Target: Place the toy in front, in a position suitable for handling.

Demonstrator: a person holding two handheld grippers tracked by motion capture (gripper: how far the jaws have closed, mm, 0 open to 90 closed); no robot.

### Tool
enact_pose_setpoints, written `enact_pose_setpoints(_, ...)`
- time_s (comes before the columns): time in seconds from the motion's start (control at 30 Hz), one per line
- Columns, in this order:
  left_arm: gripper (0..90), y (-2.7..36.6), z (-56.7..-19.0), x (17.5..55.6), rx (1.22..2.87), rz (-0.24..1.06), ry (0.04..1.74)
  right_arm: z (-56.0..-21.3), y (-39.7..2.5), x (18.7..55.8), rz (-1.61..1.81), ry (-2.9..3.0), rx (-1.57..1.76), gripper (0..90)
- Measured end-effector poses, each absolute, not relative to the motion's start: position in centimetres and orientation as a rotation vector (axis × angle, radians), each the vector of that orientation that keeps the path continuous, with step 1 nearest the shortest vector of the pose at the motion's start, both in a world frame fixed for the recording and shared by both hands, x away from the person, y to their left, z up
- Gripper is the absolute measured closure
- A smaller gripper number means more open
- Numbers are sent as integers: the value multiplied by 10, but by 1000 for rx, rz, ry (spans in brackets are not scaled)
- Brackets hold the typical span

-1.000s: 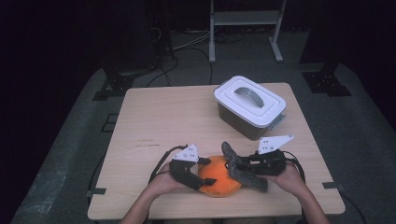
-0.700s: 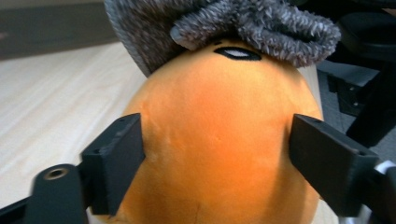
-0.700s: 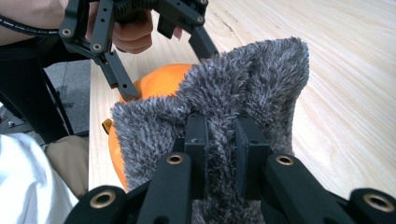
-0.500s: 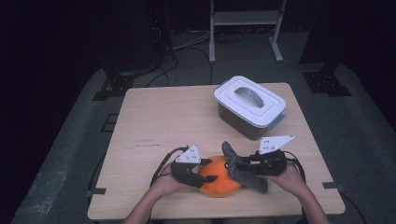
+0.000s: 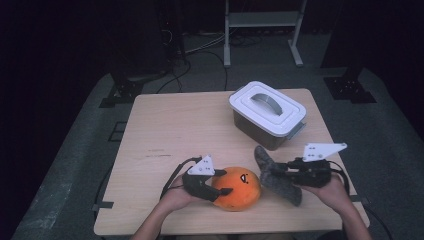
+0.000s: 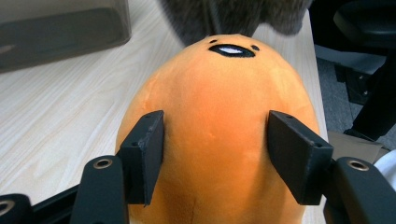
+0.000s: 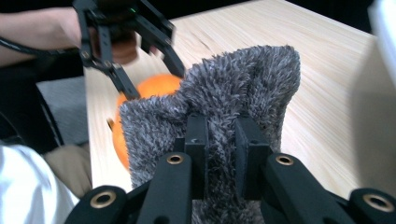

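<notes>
The grey fuzzy cloth (image 5: 277, 175), pinched in the right claw (image 5: 285, 171), has come off the orange plush (image 5: 236, 187) at lower centre. The left claw (image 5: 220, 190) clamps the plush, so it is now uncovered.

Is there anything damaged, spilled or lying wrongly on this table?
Nothing stands out. The orange plush toy sits whole between the left gripper fingers, the right gripper pinches the grey fuzzy cloth, and the white-lidded box stands closed.

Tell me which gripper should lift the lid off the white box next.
Right. The right gripper lies nearer the white box, though it is shut on the grey cloth. The left gripper straddles the orange plush.
</notes>
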State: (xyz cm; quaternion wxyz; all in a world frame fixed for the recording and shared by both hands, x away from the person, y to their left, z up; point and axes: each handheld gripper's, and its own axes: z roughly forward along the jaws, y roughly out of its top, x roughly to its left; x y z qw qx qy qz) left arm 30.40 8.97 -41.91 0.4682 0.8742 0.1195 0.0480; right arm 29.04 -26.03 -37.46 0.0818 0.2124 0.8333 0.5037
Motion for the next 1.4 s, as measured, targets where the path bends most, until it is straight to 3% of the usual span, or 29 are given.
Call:
enact_pose_setpoints(0.2,332,88,-420,303,2144,114,282,-369,-316,275,1368,2435,782,767)
enact_pose_setpoints(0.4,303,87,-420,304,2144,107,280,-382,-344,272,1222,2426,895,766)
enact_pose_setpoints(0.77,259,86,-418,302,2153,106,275,-427,-324,282,1206,2566,936,686)
enact_pose_setpoints(1.4,192,87,-412,302,2136,113,275,-418,-322,289,1384,2527,929,519)
